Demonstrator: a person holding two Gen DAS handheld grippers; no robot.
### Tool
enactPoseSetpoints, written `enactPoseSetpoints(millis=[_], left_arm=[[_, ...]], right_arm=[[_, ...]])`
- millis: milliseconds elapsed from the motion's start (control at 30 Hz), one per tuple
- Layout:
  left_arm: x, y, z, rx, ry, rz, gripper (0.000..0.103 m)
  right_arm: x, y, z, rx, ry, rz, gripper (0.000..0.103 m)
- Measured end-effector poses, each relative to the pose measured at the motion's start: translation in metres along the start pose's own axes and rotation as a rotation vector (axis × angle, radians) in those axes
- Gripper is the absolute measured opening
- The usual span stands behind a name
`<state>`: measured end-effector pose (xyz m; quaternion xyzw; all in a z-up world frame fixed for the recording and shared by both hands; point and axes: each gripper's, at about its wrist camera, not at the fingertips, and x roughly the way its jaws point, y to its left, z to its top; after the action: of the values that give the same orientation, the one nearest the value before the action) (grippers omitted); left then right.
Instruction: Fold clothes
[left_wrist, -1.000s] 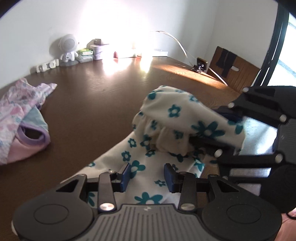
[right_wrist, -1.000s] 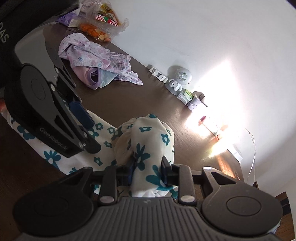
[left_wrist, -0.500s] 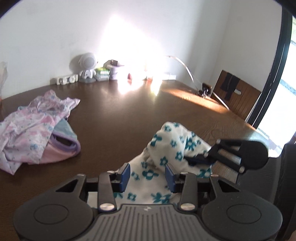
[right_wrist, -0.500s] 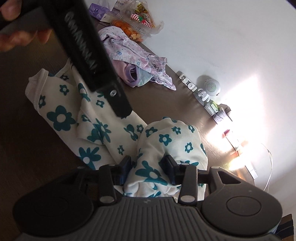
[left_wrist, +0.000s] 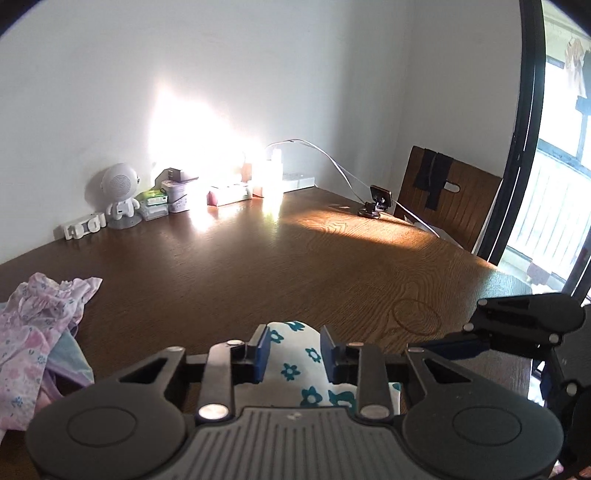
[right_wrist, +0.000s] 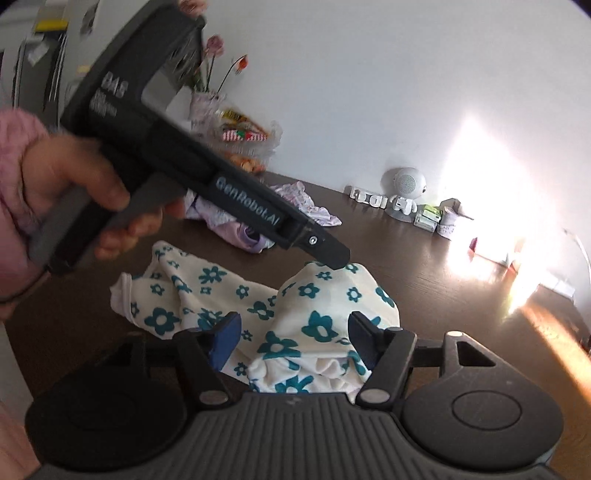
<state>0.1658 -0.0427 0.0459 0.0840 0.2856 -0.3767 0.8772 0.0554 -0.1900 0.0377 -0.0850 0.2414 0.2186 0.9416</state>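
Note:
A white garment with teal flowers lies bunched on the brown table. In the left wrist view its raised fold fills the gap of my left gripper, whose jaws are closing and pinch it. The right wrist view shows that gripper's tip at the top of the cloth's hump, with a person's hand on the handle. My right gripper has its jaws opening wide over the hump, and its left pad stands away from the cloth. Its dark body shows at the right in the left wrist view.
A pile of pink and lilac clothes lies at the left. Along the wall stand a small white robot figure, little boxes and a phone on a stand with a cable. A wooden chair is at the far right corner.
My right gripper, earlier shut on the floral fold, has opened and rolled more level. My left gripper has risen and narrowed onto the cloth's top fold.

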Motion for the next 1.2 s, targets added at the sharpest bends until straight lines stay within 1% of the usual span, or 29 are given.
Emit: enactPoseSetpoints(millis=[33, 67, 133, 200, 300, 433, 500, 667, 733, 767, 833, 867, 933, 1000, 1100, 1167, 1200], left_arm=[[0.003, -0.002, -0.001, 0.014, 0.013, 0.006, 0.016], [0.006, -0.004, -0.002, 0.028, 0.026, 0.012, 0.013], [0.011, -0.005, -0.006, 0.044, 0.053, 0.029, 0.013], [0.016, 0.0, -0.013, 0.038, 0.083, 0.058, 0.013], [0.021, 0.014, -0.024, -0.006, 0.118, 0.077, 0.013], [0.024, 0.025, -0.032, -0.044, 0.129, 0.066, 0.013], [0.026, 0.028, -0.035, -0.05, 0.135, 0.061, 0.013], [0.028, 0.035, -0.039, -0.107, 0.126, 0.047, 0.015], [0.026, 0.033, -0.038, -0.098, 0.125, 0.054, 0.015], [0.025, 0.032, -0.038, -0.094, 0.125, 0.057, 0.015], [0.025, 0.03, -0.037, -0.085, 0.126, 0.063, 0.015], [0.025, 0.03, -0.037, -0.084, 0.126, 0.063, 0.015], [0.025, 0.03, -0.037, -0.087, 0.125, 0.06, 0.015], [0.025, 0.03, -0.036, -0.091, 0.123, 0.061, 0.015], [0.021, 0.028, -0.033, -0.095, 0.112, 0.072, 0.021], [0.013, 0.026, -0.03, -0.097, 0.091, 0.083, 0.031], [0.008, 0.024, -0.028, -0.091, 0.079, 0.094, 0.039]], right_arm=[[0.001, -0.008, 0.0, 0.031, -0.001, -0.001, 0.062], [0.004, -0.016, -0.002, 0.048, 0.006, -0.009, 0.059], [0.015, -0.025, -0.006, 0.066, 0.036, 0.006, 0.042], [0.029, -0.027, -0.012, 0.091, 0.058, 0.059, 0.037], [0.042, -0.012, -0.019, 0.038, 0.067, 0.062, 0.036], [0.058, 0.005, -0.025, -0.02, 0.075, 0.042, 0.037], [0.061, 0.008, -0.028, -0.023, 0.079, 0.032, 0.037], [0.062, 0.009, -0.032, -0.021, 0.069, 0.032, 0.037], [0.06, 0.006, -0.032, -0.012, 0.057, 0.042, 0.039], [0.056, 0.001, -0.031, 0.008, 0.049, 0.06, 0.04], [0.041, -0.014, -0.025, 0.07, 0.019, 0.089, 0.048], [0.033, -0.022, -0.022, 0.102, 0.002, 0.102, 0.049], [0.019, -0.042, -0.018, 0.171, -0.02, 0.09, 0.059], [0.01, -0.065, -0.017, 0.253, -0.022, 0.069, 0.064], [0.014, -0.102, -0.026, 0.412, 0.018, 0.083, 0.064], [0.027, -0.123, -0.035, 0.527, 0.049, 0.135, 0.064], [0.033, -0.131, -0.04, 0.577, 0.061, 0.167, 0.064]])
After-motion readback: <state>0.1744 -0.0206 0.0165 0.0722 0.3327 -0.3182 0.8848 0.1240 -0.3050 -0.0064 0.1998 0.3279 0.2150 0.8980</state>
